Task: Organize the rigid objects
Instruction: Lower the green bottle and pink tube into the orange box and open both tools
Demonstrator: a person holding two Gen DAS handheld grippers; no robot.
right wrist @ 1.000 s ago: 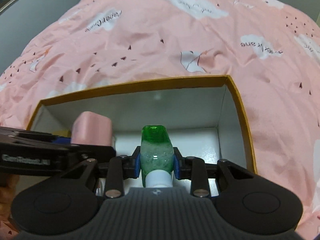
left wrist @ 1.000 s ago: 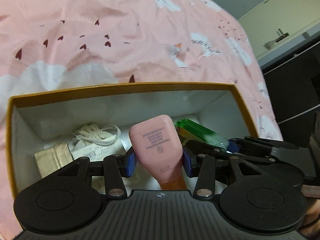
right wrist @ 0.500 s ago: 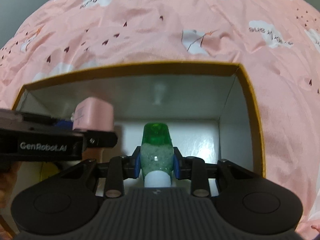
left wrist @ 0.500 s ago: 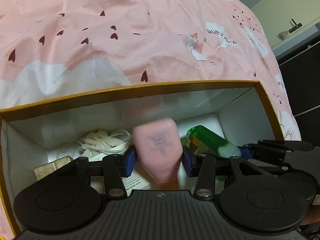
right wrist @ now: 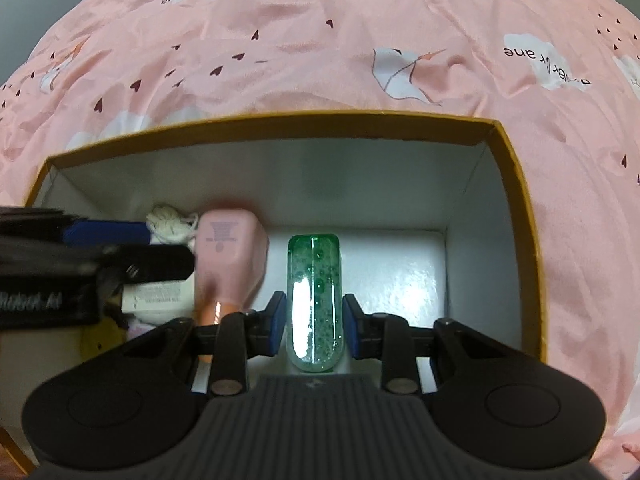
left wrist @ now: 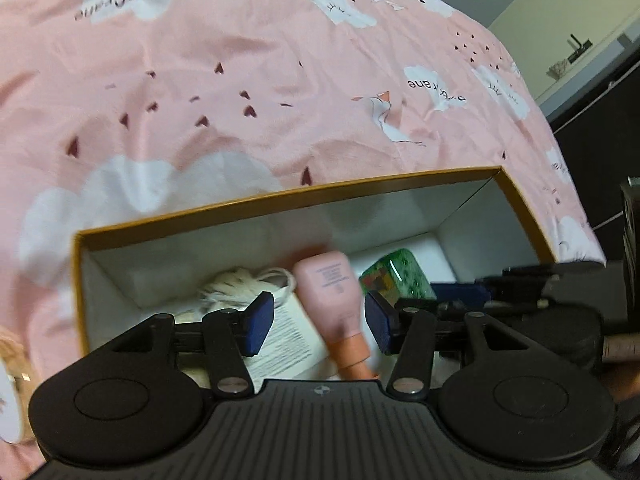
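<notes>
Pink plastic bottle (left wrist: 326, 292) lies released in the yellow-rimmed cardboard box (left wrist: 280, 202) on the bed; the left tongs (left wrist: 320, 322) have just been opening and stand clear of it. Right tongs (right wrist: 314, 326) pinch the green glitter bottle (right wrist: 314, 300), lowered inside, not yet released.

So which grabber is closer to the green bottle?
Right. The right gripper has the green bottle between its fingers; the left gripper is beside it, open around the pink bottle.
</notes>
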